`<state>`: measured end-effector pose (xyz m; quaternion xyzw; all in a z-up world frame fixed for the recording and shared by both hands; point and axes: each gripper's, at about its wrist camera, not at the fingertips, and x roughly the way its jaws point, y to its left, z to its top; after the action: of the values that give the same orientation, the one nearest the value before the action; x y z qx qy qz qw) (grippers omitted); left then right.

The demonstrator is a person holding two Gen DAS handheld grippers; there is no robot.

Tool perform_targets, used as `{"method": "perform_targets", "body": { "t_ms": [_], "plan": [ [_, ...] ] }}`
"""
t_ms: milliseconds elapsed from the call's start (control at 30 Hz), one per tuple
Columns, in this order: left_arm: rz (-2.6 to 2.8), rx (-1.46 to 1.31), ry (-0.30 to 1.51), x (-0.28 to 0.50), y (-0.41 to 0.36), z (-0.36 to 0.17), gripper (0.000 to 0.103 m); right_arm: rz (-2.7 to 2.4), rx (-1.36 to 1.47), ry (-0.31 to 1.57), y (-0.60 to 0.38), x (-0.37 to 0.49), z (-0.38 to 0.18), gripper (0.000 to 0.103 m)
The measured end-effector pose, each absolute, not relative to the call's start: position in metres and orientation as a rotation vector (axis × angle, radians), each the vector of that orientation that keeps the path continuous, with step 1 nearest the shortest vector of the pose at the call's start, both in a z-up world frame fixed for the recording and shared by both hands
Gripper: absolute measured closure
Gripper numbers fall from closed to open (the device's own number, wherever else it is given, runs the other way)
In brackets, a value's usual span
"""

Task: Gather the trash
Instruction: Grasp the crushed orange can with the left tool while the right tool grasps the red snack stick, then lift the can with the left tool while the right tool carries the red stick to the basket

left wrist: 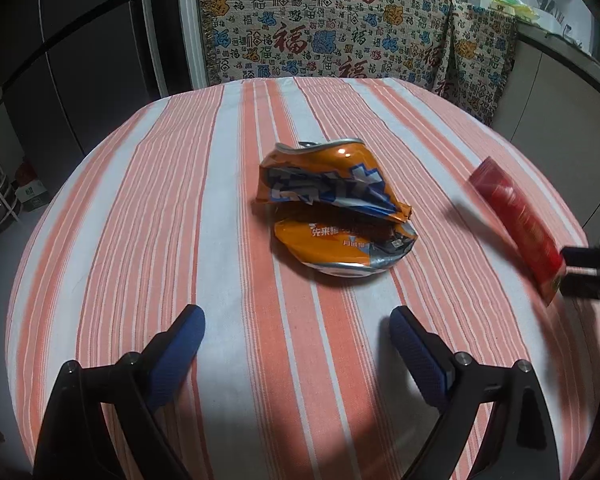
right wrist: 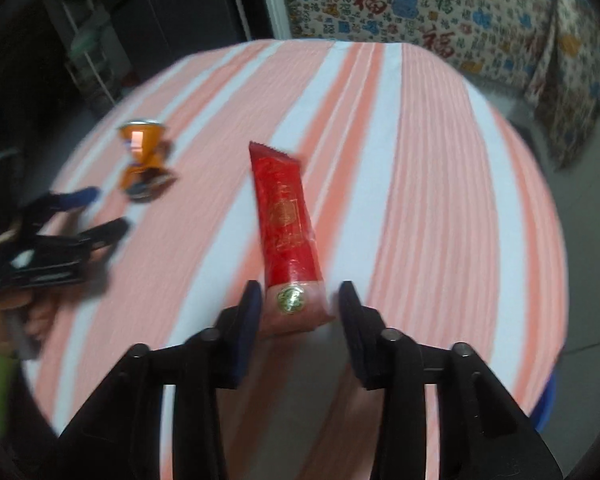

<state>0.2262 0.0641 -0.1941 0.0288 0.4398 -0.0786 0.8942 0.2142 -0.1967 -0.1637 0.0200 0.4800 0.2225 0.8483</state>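
Note:
A crushed orange drink can point(left wrist: 332, 208) lies in the middle of the striped tablecloth point(left wrist: 140, 240). My left gripper point(left wrist: 296, 314) hovers just short of it, open and empty. A long red snack wrapper point(right wrist: 286, 216) points away from my right gripper point(right wrist: 300, 288). Its near end sits between the jaws, against the left pad, with a small gap to the right pad. In the left wrist view the wrapper point(left wrist: 516, 220) is blurred at the right, slanted above its shadow, with the right gripper point(left wrist: 572, 270) at its lower end. The right wrist view also shows the can point(right wrist: 142, 156) and the left gripper point(right wrist: 106, 210).
The round table ends close behind the can. A chair draped in a patterned cloth point(left wrist: 320, 28) stands beyond it. A dark cabinet point(left wrist: 80, 60) is at the left and a counter with kitchenware point(left wrist: 540, 12) at the far right. A hand point(right wrist: 16, 308) holds the left gripper.

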Motion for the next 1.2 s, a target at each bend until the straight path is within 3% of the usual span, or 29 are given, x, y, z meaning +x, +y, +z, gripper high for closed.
{"method": "perform_targets", "body": {
  "t_ms": [133,233,467,500,533,567,633,1067,1200],
  "plan": [
    [-0.199,-0.013,0.843,0.212,0.062,-0.169,0.007,0.513,-0.016,0.926,-0.198,0.2,-0.151,0.035],
    [-0.186,-0.033,0.818,0.224,0.044,-0.149,0.007,0.518,-0.017,0.852,-0.207,0.199,-0.14,0.024],
    [0.032,0.003,0.924,0.295,0.011,-0.161,0.009,0.496,0.001,0.828,-0.214,0.205,-0.142,0.024],
    [0.052,0.013,0.925,0.297,0.011,-0.163,0.012,0.493,0.002,0.824,-0.214,0.204,-0.142,0.024],
    [0.056,0.015,0.919,0.298,0.012,-0.163,0.029,0.49,0.0,0.82,-0.214,0.204,-0.142,0.024],
    [0.031,0.011,0.915,0.295,0.014,-0.163,0.053,0.485,-0.002,0.816,-0.215,0.203,-0.141,0.024],
    [-0.023,0.025,0.904,0.286,0.017,-0.16,0.058,0.485,-0.002,0.814,-0.216,0.203,-0.14,0.024],
    [-0.408,0.131,0.881,0.205,0.012,-0.159,0.058,0.588,-0.086,0.963,-0.168,0.238,-0.143,0.024],
    [-0.398,0.098,0.877,0.196,0.01,-0.16,0.059,0.57,-0.158,1.052,-0.146,0.261,-0.155,0.038]
  ]
}}
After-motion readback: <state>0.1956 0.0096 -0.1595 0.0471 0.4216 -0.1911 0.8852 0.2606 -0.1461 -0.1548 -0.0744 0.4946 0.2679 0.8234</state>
